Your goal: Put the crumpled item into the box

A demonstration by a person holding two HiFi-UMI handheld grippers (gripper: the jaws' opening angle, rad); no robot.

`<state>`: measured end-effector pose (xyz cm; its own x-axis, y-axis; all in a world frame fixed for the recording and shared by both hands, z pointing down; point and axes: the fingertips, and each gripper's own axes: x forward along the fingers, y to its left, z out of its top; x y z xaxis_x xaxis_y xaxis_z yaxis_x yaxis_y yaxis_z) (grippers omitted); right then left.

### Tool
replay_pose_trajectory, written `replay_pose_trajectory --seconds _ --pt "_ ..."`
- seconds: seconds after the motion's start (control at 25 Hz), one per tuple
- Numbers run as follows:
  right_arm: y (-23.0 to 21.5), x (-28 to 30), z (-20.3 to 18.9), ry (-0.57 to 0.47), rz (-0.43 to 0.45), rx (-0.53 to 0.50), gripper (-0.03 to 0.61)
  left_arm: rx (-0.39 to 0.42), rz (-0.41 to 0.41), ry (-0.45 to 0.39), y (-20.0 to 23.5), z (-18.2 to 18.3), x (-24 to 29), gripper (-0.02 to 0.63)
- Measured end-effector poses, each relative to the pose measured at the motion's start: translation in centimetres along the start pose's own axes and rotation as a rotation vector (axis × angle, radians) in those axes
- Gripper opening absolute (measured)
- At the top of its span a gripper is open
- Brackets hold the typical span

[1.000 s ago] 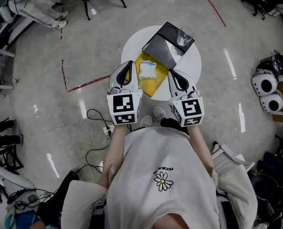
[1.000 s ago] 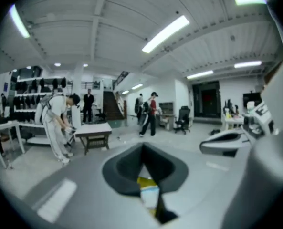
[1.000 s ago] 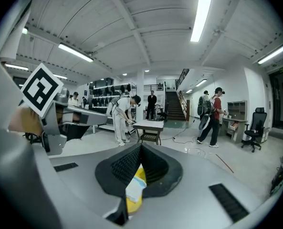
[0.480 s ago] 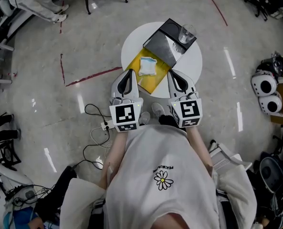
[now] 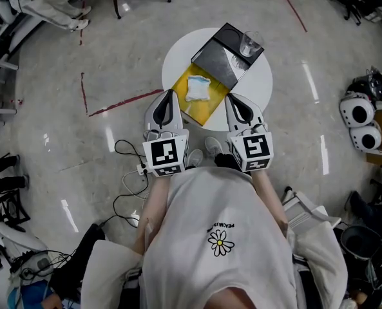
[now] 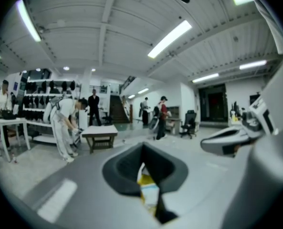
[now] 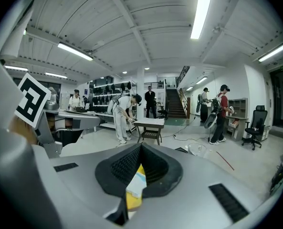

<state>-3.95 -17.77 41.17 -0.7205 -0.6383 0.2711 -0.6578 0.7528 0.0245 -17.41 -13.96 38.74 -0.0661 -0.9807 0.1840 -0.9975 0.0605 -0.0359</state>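
A crumpled white and pale-blue item point(image 5: 198, 87) lies on a yellow sheet point(image 5: 203, 105) on the small round white table point(image 5: 178, 60). Behind it stands a dark open box point(image 5: 224, 62) with a clear glass point(image 5: 250, 44) at its far corner. My left gripper point(image 5: 168, 96) hovers by the table's near left edge, jaws shut and empty. My right gripper point(image 5: 233, 100) is level with it at the near right, also shut and empty. Both gripper views show only a thin slit between the jaws, with the crumpled item point(image 6: 150, 192) point(image 7: 137, 181) and yellow sheet below.
Cables and a power strip point(image 5: 139, 170) lie on the grey floor to the left, near a red tape line point(image 5: 116, 108). Two white rounded devices point(image 5: 361, 124) sit at the right. Several people and a low table point(image 7: 150, 125) stand far off in the hall.
Both grippers have drawn back a little toward my body, the left one more. The crumpled item, box and glass have not moved on the table.
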Motion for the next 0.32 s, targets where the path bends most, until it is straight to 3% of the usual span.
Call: replay_pose_trajectory --seconds 0.32 --pt "0.04 0.01 0.02 -0.002 0.008 0.005 0.000 0.041 0.004 -0.012 -0.60 0.47 0.17 0.000"
